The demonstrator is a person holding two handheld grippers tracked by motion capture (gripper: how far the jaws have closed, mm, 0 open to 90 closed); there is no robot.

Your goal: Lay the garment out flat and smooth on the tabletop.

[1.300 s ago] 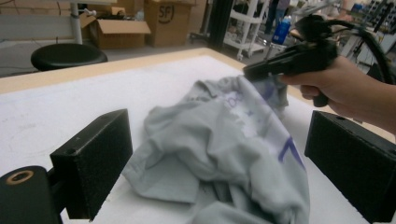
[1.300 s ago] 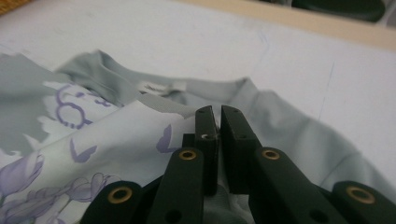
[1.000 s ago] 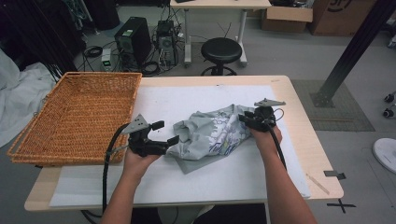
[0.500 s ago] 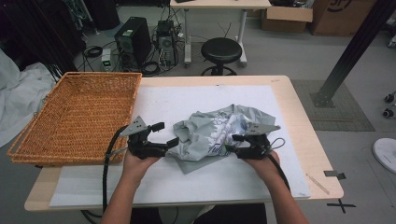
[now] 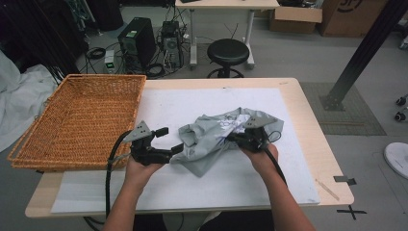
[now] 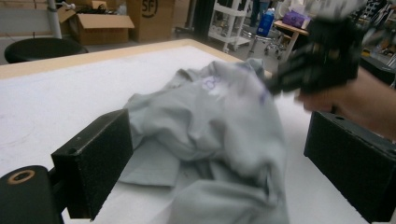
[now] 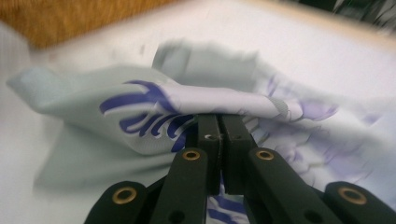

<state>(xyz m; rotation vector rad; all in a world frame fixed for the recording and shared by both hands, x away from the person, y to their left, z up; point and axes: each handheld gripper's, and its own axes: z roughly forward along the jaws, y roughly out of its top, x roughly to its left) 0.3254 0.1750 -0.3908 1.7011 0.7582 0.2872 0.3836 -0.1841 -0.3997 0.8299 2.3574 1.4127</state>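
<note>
Your right gripper (image 5: 239,138) has just closed its jaws on a fold of the grey printed T-shirt (image 5: 216,139), which lies crumpled mid-bench on the white mat (image 5: 192,103). Your left gripper (image 5: 166,142) is held level just beside the shirt's left edge, jaws wide, pointing toward it.

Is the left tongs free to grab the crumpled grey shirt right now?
Probably yes: the left tongs stand open at the edge of the crumpled grey printed shirt, with cloth lying between the jaws and nothing blocking.
</note>
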